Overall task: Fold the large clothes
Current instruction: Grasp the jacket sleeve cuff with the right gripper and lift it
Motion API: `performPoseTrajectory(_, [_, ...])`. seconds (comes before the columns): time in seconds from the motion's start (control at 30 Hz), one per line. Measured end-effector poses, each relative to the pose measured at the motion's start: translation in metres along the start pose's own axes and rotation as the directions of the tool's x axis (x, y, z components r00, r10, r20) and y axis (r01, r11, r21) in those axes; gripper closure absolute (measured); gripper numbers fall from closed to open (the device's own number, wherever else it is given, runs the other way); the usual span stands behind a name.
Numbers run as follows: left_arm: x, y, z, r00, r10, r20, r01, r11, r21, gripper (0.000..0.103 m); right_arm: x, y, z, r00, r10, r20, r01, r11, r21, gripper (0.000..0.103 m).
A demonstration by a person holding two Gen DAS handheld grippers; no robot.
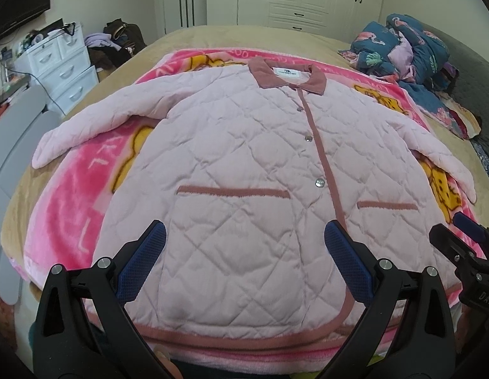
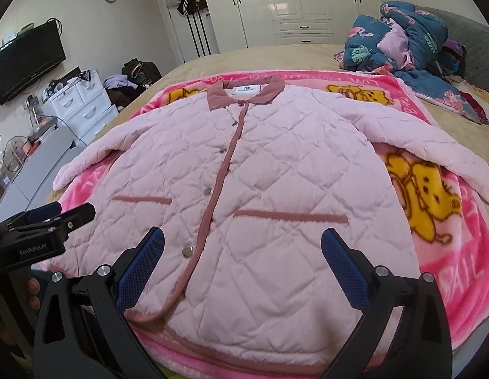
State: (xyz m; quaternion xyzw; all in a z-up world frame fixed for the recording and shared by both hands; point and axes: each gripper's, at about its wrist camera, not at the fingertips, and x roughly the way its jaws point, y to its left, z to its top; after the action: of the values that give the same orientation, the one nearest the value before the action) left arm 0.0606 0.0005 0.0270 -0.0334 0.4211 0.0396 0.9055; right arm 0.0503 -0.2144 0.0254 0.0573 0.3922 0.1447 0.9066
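A pale pink quilted jacket (image 1: 238,164) (image 2: 276,189) lies flat and buttoned on a pink cartoon blanket, collar (image 1: 288,77) at the far end, both sleeves spread out to the sides. My left gripper (image 1: 244,237) hovers open above the jacket's lower left half near the hem, nothing between its blue pads. My right gripper (image 2: 242,243) is open above the lower right half, also holding nothing. Each gripper shows at the edge of the other's view: the right one (image 1: 459,237), the left one (image 2: 58,214).
The pink blanket (image 1: 70,189) (image 2: 465,252) covers a beige bed (image 1: 212,36). A heap of blue patterned bedding (image 1: 408,47) (image 2: 408,38) lies at the far right. White drawers (image 1: 64,63) and a clothes pile stand left of the bed; wardrobes line the back wall.
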Motion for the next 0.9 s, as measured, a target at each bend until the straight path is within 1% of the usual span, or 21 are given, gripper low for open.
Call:
performPoseTrajectory(0.3, [0.02,-0.016,0.031,1.0,-0.02,-0.018,0.021,1.0,0.007,0.009,0.017,-0.015,0.035,1.0,0.025,0.011,-0.026,0.999,0.038,0.004])
performPoseTrajectory(0.67, [0.042,-0.037,0.081,0.999,-0.051,-0.01,0.051,0.999,0.011,0.009,0.032,-0.04,0.085,0.997,0.005,0.074,-0.01,0.998,0.067,0.004])
performPoseTrajectory(0.9, [0.058,-0.056,0.109,0.998,-0.058,-0.012,0.058,0.998,0.033,0.009,0.046,-0.063,0.106,0.996,-0.015,0.083,0.005,0.993,0.115,0.004])
